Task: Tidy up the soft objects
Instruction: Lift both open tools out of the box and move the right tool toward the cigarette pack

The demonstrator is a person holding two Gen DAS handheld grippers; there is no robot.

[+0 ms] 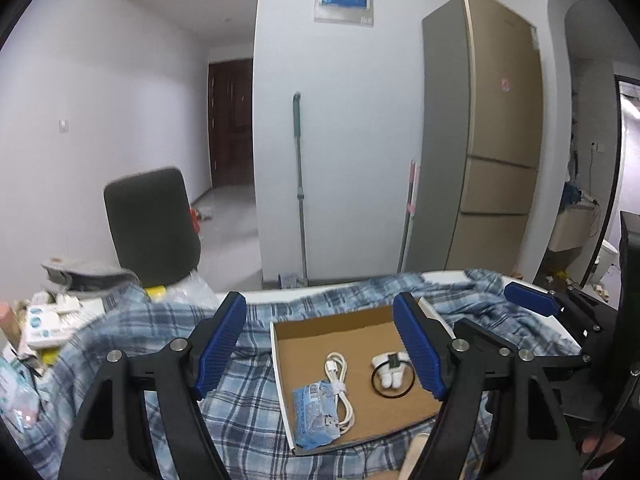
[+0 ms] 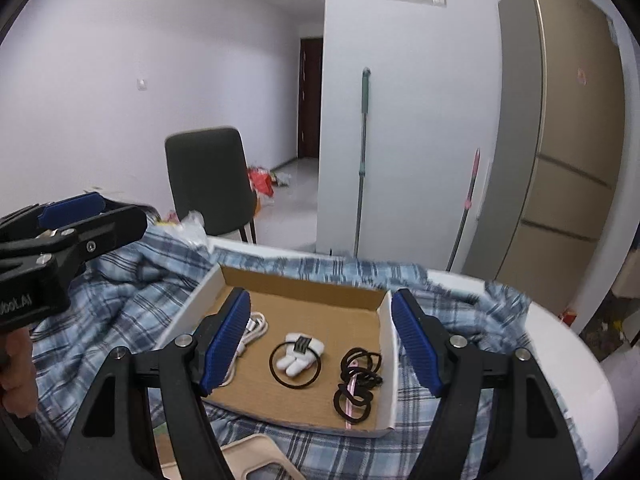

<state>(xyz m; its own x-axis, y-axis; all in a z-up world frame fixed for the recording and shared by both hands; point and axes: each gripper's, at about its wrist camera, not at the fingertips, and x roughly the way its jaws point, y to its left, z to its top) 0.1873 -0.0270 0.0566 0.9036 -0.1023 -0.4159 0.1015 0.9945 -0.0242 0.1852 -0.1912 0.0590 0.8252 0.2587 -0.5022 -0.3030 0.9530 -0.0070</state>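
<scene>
Right wrist view: the shallow box [image 2: 384,320] is kept on the checked cloth [image 2: 120,292], so small soft things are gathered inside. Both the left gripper [image 1: 320,344] and right gripper [image 2: 320,340] are held apart, nothing clamped.

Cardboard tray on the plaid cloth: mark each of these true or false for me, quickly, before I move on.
1. The cardboard tray lies on a blue plaid cloth. True.
2. The white cable lies outside the tray. False: it lies inside.
3. A pile of black hair ties lies in the tray. True.
4. The right gripper holds a hair tie. False: its fingers are apart, nothing between the pads.
5. The tray is full of folded socks. False: mostly bare cardboard, with a blue packet.
</scene>
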